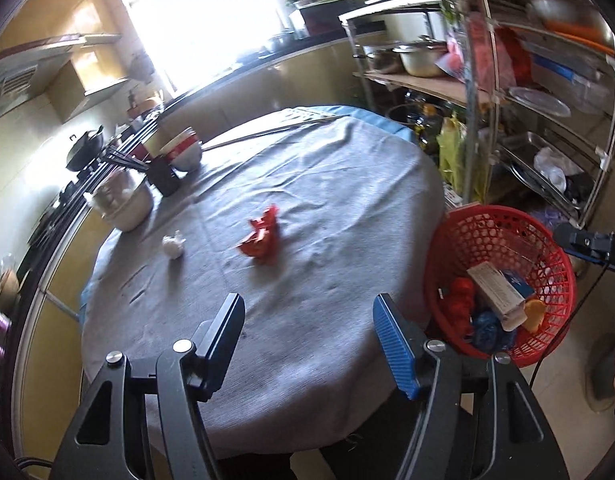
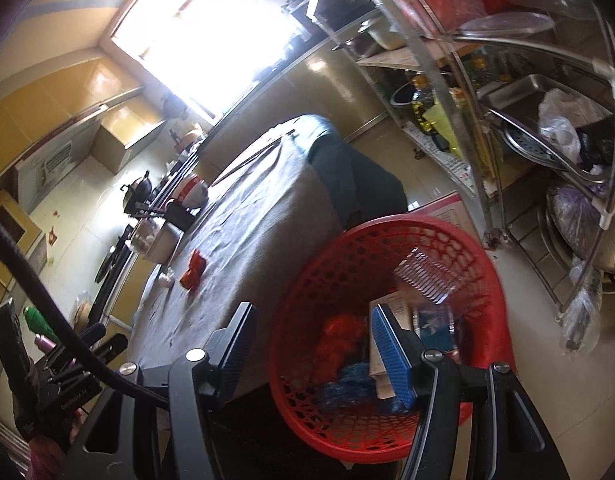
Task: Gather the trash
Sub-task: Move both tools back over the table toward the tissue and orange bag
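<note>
- Steering my left gripper [image 1: 307,344] over the near edge of the table [image 1: 347,184], I am keeping its jaws moderately wide with nothing between them.
- I am picking the red wrapper [image 1: 261,240] near the table's middle as the next piece of trash; the small white wad [image 1: 174,245] is lying just beside it, towards the bowls.
- I am planning to come down over the wrapper's crumpled ridge and close gently, so that the cloth is not being pinched up with it.
- My right gripper [image 2: 311,344] is straddling the red basket's [image 2: 387,232] near rim, one finger outside and one inside; whether the pads are pressing on it I cannot tell.
- The basket is sitting just off the table's edge, already holding a box [image 1: 495,292], red netting and blue scraps.
- I am reading no print on the box or wrapper: too blurred.
</note>
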Demonstrator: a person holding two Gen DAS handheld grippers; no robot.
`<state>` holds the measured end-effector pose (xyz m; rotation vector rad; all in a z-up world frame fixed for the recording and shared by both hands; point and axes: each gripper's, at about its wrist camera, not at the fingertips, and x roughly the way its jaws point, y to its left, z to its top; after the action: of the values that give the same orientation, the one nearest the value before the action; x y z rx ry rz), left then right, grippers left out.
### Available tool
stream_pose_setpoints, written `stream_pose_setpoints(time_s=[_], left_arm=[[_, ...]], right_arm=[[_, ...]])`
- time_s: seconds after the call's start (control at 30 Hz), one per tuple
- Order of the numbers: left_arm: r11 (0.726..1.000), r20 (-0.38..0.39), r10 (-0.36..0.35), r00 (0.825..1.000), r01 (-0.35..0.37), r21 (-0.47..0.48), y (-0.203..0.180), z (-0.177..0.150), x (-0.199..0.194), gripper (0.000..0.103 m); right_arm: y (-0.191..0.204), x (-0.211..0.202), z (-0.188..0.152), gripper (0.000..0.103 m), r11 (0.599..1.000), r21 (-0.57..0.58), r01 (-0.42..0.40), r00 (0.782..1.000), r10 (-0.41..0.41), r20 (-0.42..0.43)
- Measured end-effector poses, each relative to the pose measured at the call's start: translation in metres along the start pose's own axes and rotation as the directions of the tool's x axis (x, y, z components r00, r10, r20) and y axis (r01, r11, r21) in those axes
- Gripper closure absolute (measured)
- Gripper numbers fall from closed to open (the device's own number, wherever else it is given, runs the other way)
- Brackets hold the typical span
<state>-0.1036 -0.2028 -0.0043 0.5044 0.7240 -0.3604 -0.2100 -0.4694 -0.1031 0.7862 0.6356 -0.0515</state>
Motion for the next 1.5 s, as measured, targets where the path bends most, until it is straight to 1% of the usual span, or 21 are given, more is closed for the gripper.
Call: stream_pose_setpoints(time_s=[0.43, 0.8, 1.07, 1.27, 1.5], left_arm=[[0.994, 0.009, 0.029, 1.0, -0.028, -0.102, 0.041, -0.01, -0.013, 0.036], [0.984, 0.001, 0.043, 0.999, -0.042, -0.171, 0.067, -0.021, -0.014, 0.036], [0.975, -0.013, 0.051, 0.999, -0.053, -0.215, 0.085, -0.03, -0.009, 0.036], [0.965, -0.035, 0.057, 0.998, -0.064, -0.253, 0.099, -0.036, -0.001, 0.036], [0.955, -0.07, 0.057, 0.996, -0.075, -0.288, 0.115, -0.044, 0.014, 0.036]], right_arm=[[0.05, 0.01, -0.008, 0.039, 0.994, -0.104, -0.033, 0.999, 0.029, -0.041], [0.098, 0.02, -0.012, 0.039, 0.977, -0.202, -0.074, 0.995, 0.06, -0.075], [0.131, 0.026, -0.013, 0.039, 0.958, -0.266, -0.105, 0.992, 0.084, -0.089], [0.156, 0.037, -0.014, 0.039, 0.938, -0.32, -0.13, 0.989, 0.099, -0.11], [0.176, 0.051, -0.018, 0.039, 0.919, -0.366, -0.15, 0.985, 0.105, -0.139]])
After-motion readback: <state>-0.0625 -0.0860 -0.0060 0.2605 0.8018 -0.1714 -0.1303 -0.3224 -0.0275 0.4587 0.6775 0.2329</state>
